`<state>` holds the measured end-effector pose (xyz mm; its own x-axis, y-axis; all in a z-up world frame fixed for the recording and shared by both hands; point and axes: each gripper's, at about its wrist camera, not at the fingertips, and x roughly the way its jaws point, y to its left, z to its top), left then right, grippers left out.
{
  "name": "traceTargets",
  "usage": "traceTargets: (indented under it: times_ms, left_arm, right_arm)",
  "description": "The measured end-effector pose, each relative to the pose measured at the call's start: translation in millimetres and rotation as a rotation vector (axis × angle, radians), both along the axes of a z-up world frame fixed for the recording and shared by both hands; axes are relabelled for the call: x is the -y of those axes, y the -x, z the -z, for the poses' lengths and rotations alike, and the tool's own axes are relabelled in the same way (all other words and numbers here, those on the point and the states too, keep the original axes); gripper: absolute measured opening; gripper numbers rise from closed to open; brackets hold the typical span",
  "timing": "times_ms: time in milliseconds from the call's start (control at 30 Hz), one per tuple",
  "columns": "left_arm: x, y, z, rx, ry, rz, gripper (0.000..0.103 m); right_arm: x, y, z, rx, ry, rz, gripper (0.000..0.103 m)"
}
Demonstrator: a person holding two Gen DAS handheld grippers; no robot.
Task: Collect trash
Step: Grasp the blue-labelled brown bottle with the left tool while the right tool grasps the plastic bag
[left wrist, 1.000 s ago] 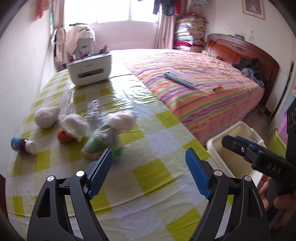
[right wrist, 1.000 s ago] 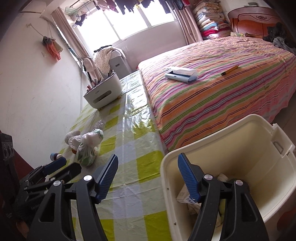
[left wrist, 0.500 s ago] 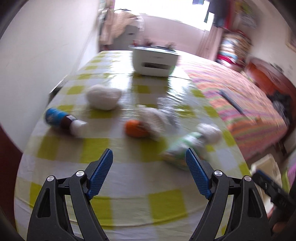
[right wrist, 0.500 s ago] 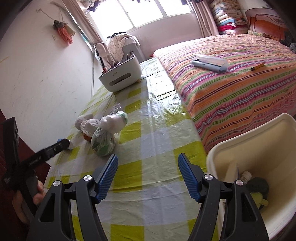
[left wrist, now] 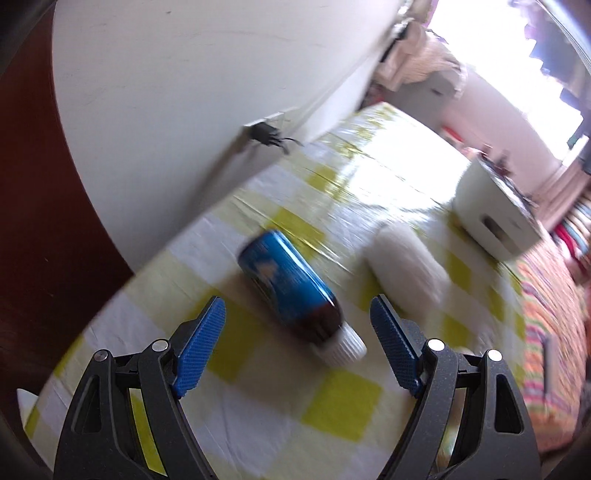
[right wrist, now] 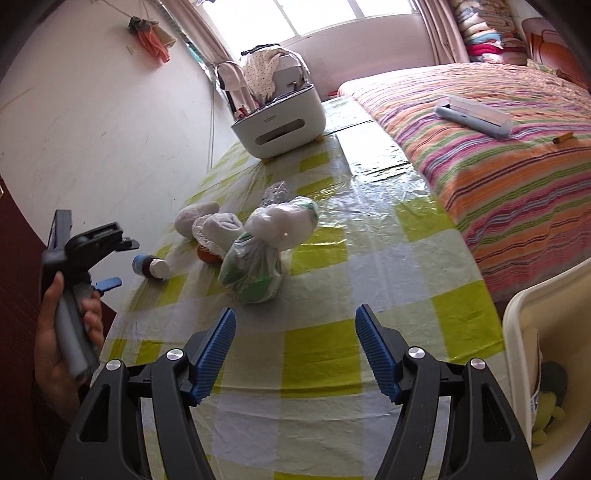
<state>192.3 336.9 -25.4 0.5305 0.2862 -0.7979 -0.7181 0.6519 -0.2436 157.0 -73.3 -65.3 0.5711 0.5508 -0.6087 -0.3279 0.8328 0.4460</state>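
left gripper (left wrist: 297,328): jaws apart, facing bottle (left wrist: 295,290) | right gripper (right wrist: 295,338): jaws apart; bin (right wrist: 517,321) visible here only

Open hand-held gripper (right wrist: 295,345) above checked table (right wrist: 388,258).

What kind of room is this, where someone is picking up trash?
Most likely a bedroom at home: a big bed with a striped cover stands right beside the table with the checked cloth, folded blankets are stacked by the window, and a wooden headboard shows behind.
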Motion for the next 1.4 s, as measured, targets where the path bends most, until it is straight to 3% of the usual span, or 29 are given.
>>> traceTargets:
  times_ms: [433, 633, 667, 933, 1133, 1400]
  left_arm:
    - [-34, -38, 39, -0.116, 0.068, -0.063, 0.078]
    - [-33, -45, 44, -0.145, 0.031, -0.038, 0.077]
    - [-32, -45, 44, -0.152, 0.019, -0.033, 0.07]
    - [-29, -47, 43, -0.125, 0.004, 0.056, 0.061]
    - [-12, -51, 43, -0.086, 0.004, 0.186, 0.049]
    - [6, -49, 41, -0.031, 0.025, 0.305, 0.045]
  right_arm:
    - [-14, 1, 7, -0.028, -0.024, -0.035, 0.066]
    - [-26, 1, 11, -0.036, -0.019, -0.058, 0.066]
    - [-27, 1, 11, -0.038, -0.018, -0.059, 0.066]
    - [-38, -8, 12, -0.054, -0.003, -0.065, 0.066]
    - [-54, -34, 11, -0.056, 0.024, -0.07, 0.066]
    - [-68, -57, 10, -0.066, 0.018, -0.014, 0.066]
